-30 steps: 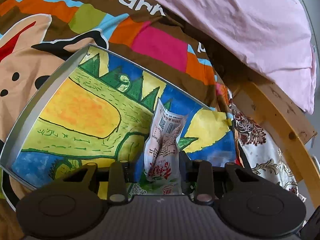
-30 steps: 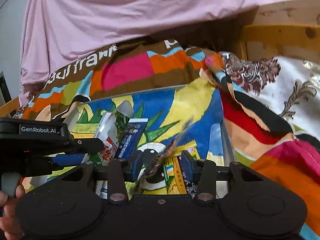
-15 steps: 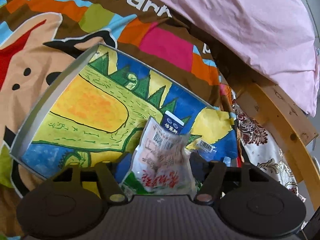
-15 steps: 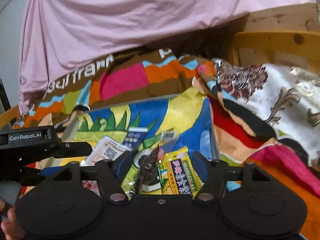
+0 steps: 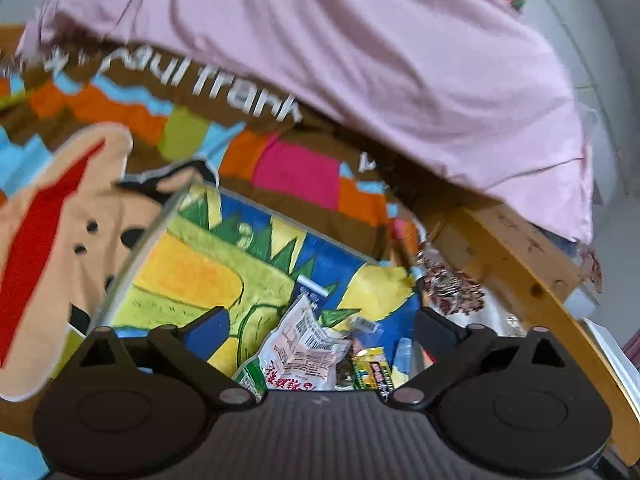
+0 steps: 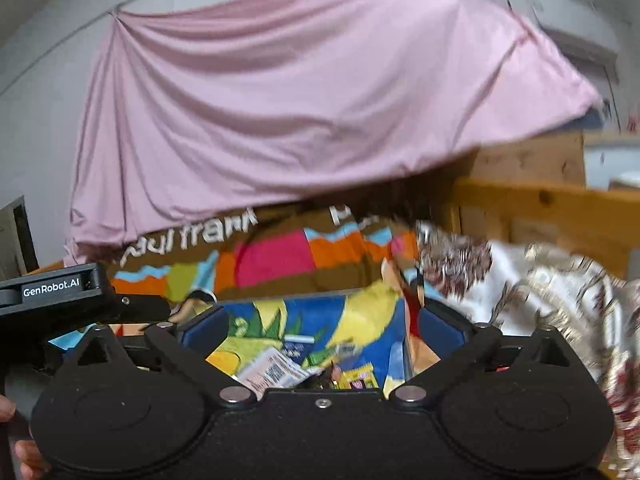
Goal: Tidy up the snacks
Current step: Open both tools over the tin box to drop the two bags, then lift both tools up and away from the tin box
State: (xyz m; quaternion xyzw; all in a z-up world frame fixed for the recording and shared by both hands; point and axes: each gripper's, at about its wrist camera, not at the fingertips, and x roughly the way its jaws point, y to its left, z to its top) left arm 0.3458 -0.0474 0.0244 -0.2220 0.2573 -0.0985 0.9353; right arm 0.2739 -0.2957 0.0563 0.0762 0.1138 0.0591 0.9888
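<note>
Jaws of left gripper point(image 5: 320, 322) spread wide, empty; right gripper point(image 6: 322, 322) likewise. White crinkled snack packet with red print point(image 5: 306, 354) lies between and below the left jaws, on the flat tray with the painted green-and-yellow picture point(image 5: 160, 216), yellow sachet point(image 5: 374, 372) beside it. Judged: release step done; next, fetch another snack

1. A pink sheet point(image 6: 304, 100) hangs draped across a pale grey wall point(image 6: 44, 40).
2. A colourful patchwork blanket point(image 5: 296, 168) printed "paul frank" covers the bed.
3. A wooden bed frame point(image 5: 532, 276) edges its right side.
4. A floral cream cloth point(image 6: 552, 292) lies near that frame.
</note>
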